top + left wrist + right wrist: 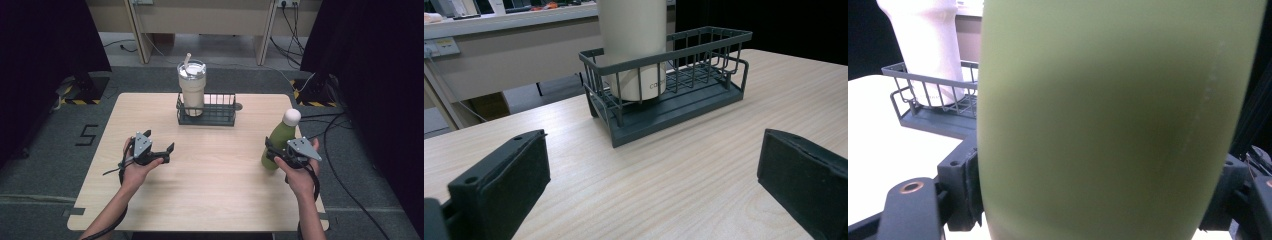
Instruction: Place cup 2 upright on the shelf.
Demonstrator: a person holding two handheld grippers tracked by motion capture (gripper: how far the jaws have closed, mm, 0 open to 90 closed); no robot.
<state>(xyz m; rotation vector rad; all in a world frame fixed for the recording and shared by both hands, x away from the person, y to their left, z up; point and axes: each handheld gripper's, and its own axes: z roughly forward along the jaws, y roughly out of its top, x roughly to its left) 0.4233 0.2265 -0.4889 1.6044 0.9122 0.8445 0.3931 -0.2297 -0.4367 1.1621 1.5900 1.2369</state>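
I've got my right gripper [278, 152] clamped on the green bottle [278, 140], jaws pressing either side of its lower body; in the right gripper view the bottle's green wall [1118, 115] sits tight between the two black pads, touching both. From the high view, that bottle stands out at about four o'clock on the wooden table [210, 195], near the right edge, leaning slightly, white round cap [292, 117] on top. I see no label or print on the green side facing me. My left gripper [159, 152] is over at eight o'clock, jaws spread wide with nothing between them; in the left gripper view just bare tabletop lies between the pads [504, 185]. Up at twelve o'clock sits the dark wire basket [220, 114], and inside its left end stands a cream tumbler [192, 92] with a clear lid and a straw [187, 61]. There's small grey lettering low on the tumbler [636, 50], partly behind a basket wire; I can make out what looks like "ca" and no more. On the floor at nine o'clock, a black taped mark [88, 135] reads like a "5".
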